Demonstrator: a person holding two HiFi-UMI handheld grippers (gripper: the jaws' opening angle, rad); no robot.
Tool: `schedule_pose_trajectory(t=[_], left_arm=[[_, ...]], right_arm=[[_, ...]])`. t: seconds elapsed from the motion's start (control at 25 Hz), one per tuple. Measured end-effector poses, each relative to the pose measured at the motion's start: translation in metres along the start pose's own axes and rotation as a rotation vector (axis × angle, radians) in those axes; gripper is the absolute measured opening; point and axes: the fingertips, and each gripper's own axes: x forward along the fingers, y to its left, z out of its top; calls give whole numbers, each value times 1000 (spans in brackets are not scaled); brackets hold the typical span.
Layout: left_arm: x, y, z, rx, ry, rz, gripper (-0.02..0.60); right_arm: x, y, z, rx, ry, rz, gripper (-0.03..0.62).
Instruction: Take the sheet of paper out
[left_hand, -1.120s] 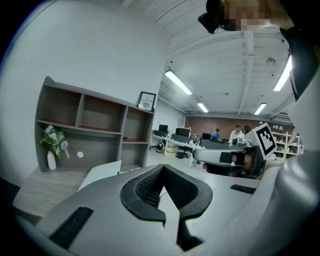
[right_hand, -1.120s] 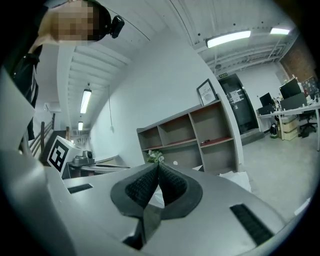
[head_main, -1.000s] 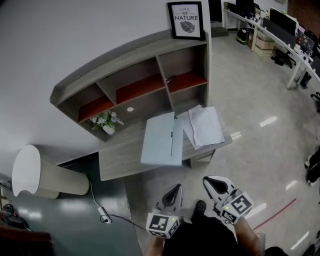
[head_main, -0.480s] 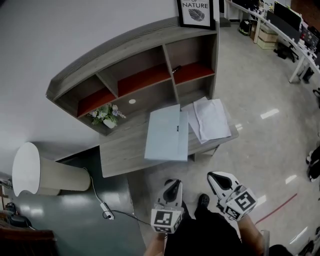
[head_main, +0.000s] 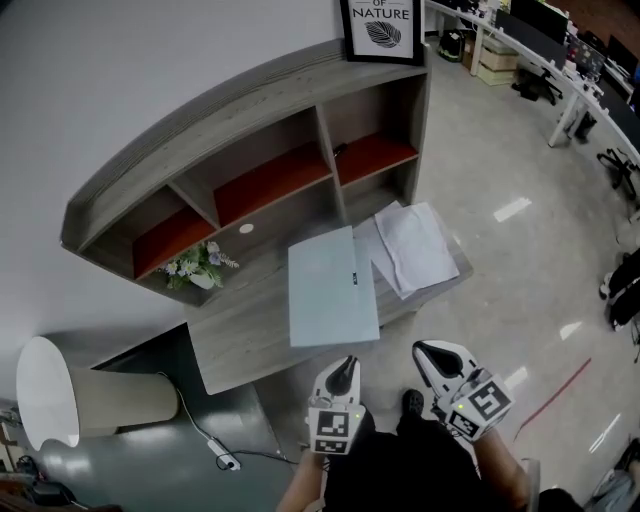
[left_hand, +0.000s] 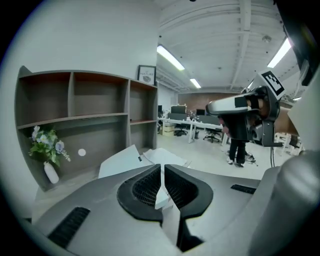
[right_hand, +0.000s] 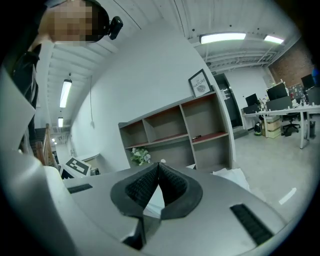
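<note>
A pale blue folder (head_main: 331, 286) lies flat on the grey desk (head_main: 245, 340), with a loose pile of white paper sheets (head_main: 410, 245) beside it at the desk's right end. In the left gripper view the folder (left_hand: 122, 160) and the sheets (left_hand: 165, 156) show beyond the jaws. My left gripper (head_main: 345, 366) hangs just short of the desk's near edge, shut and empty. My right gripper (head_main: 422, 351) is level with it to the right, over the floor, shut with nothing in it. Neither touches the desk.
A shelf unit (head_main: 250, 160) with red-backed compartments stands on the desk's far side, a framed print (head_main: 381, 28) on top. A small flower vase (head_main: 198, 268) sits at the desk's left. A round white lamp (head_main: 60, 395) and a floor cable (head_main: 215, 440) lie left. Office desks (head_main: 560, 60) stand far right.
Both grippers have come closer to the desk's near edge, the left one more and lower. The desk and shelf sit nearer and lower in the head view. The jaws stayed shut.
</note>
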Motion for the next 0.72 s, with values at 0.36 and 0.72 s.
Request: schedule_pose_trajectory(t=[0.36,0.72], left_arm=[[39,23,-27,201,74,-134,79],[81,27,-81,642,177,-175,146]], right_arm=[[33,-1,0,17,13,-130,13],[40,-1,-1,64,11,-260,12]])
